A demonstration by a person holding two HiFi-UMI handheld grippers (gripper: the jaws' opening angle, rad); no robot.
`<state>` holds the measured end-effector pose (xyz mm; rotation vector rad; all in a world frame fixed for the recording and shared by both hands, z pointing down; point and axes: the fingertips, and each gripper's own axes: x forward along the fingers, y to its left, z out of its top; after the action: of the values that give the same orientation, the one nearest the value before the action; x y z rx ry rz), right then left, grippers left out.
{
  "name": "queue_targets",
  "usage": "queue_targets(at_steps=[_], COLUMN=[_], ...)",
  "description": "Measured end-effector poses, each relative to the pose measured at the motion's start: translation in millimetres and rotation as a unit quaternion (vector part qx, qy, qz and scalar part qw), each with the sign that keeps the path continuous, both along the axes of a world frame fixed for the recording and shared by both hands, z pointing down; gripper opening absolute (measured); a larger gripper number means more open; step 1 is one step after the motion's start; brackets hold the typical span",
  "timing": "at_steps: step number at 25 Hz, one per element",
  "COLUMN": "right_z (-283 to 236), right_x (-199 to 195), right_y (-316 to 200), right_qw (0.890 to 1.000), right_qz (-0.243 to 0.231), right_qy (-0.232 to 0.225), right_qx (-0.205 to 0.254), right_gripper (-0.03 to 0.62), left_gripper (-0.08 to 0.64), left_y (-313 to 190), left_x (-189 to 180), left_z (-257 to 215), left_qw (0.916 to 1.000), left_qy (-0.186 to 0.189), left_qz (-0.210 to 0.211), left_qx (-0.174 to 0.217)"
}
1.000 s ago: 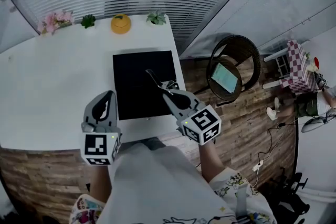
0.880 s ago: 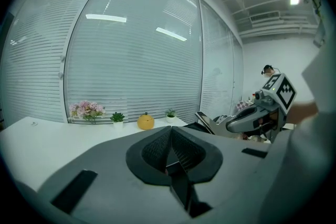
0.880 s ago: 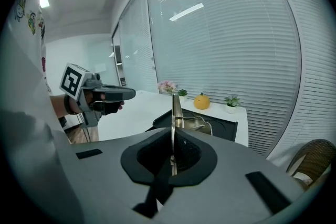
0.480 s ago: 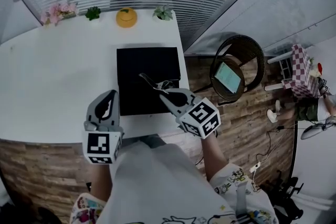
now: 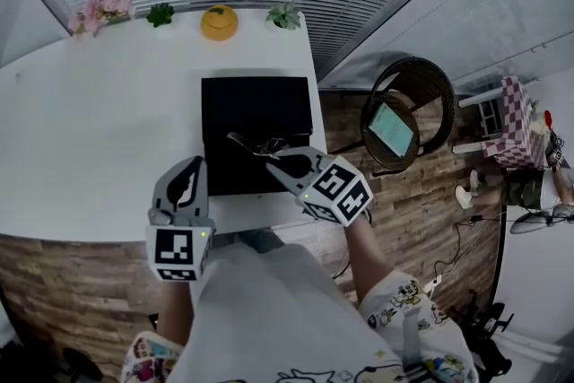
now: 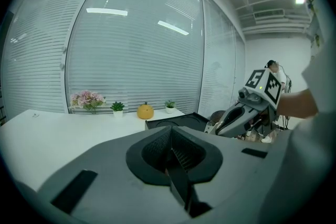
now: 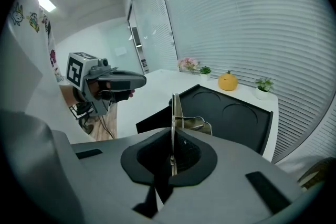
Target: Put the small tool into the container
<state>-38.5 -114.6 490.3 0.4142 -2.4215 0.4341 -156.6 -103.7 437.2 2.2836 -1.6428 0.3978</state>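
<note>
A thin metal tool (image 5: 247, 143) sticks out from my right gripper (image 5: 273, 159), which is shut on it. It hangs over the front part of the black container (image 5: 256, 108), a flat square tray on the white table. In the right gripper view the tool (image 7: 174, 110) stands edge-on between the jaws, with the tray's two round hollows (image 7: 236, 113) beyond. My left gripper (image 5: 192, 167) is shut and holds nothing. It hovers over the table's front edge, left of the tray. In the left gripper view its jaws meet, and the right gripper (image 6: 239, 113) shows to the right.
Along the table's back edge stand pink flowers (image 5: 99, 11), a small green plant (image 5: 161, 13), an orange ornament (image 5: 219, 21) and another plant (image 5: 285, 15). A wicker chair (image 5: 408, 117) with a tablet on it stands on the wooden floor at the right.
My right gripper has sunk and swung left over the tray's front part, so the tool now points more to the left. The left gripper has barely shifted.
</note>
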Motion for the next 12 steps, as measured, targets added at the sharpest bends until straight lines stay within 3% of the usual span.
queue_targets(at_steps=[12], right_z=[18.6], right_x=[-5.5], right_y=[5.8], right_qw=[0.995], right_qz=[-0.07], right_qy=[0.035], right_qx=[-0.054], right_gripper=[0.002], left_gripper=[0.006], left_y=[-1.0], left_x=[6.1], left_z=[8.1], left_qw=[0.9999], left_qy=[0.001], left_qz=[0.009], left_qx=[-0.008])
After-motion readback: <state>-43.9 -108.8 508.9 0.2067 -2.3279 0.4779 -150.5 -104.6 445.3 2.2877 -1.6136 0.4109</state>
